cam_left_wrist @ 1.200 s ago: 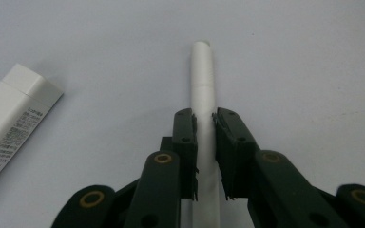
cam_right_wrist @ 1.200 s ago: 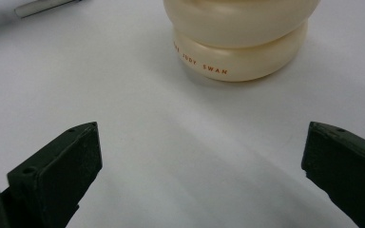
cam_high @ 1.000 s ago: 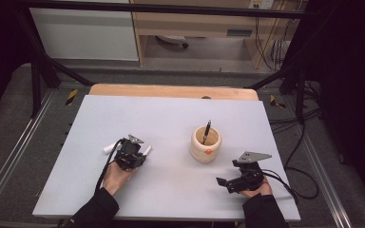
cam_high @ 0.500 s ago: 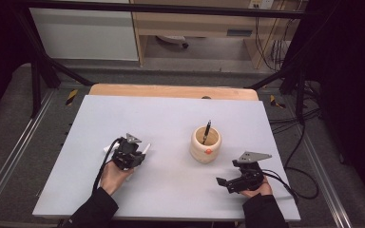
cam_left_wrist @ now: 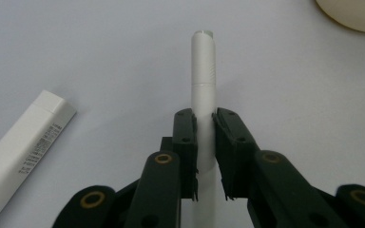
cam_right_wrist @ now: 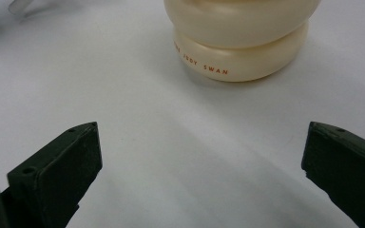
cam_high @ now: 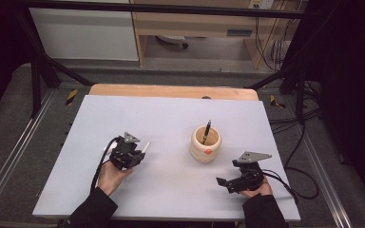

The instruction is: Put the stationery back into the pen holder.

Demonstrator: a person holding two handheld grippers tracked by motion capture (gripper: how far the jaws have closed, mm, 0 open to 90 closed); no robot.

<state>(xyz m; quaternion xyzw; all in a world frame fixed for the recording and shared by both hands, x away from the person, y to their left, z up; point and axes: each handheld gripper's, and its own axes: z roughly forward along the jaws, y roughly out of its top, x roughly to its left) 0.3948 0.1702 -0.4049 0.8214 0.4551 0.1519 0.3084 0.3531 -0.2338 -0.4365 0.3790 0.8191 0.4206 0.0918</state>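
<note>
Pale grey table (cam_high: pixel 171 118), slim white pen (cam_left_wrist: pixel 203 85) clenched in left tongs (cam_left_wrist: pixel 204 137), right tongs (cam_right_wrist: pixel 199 156) wide apart.

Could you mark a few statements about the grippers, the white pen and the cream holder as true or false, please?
1. The left gripper is shut on the white pen. True.
2. The right gripper holds the cream holder. False: its jaws stand wide open, short of the holder.
3. A dark pen stands in the cream holder. True.
4. The white box lies inside the holder. False: it lies on the table, beside the left gripper.
</note>
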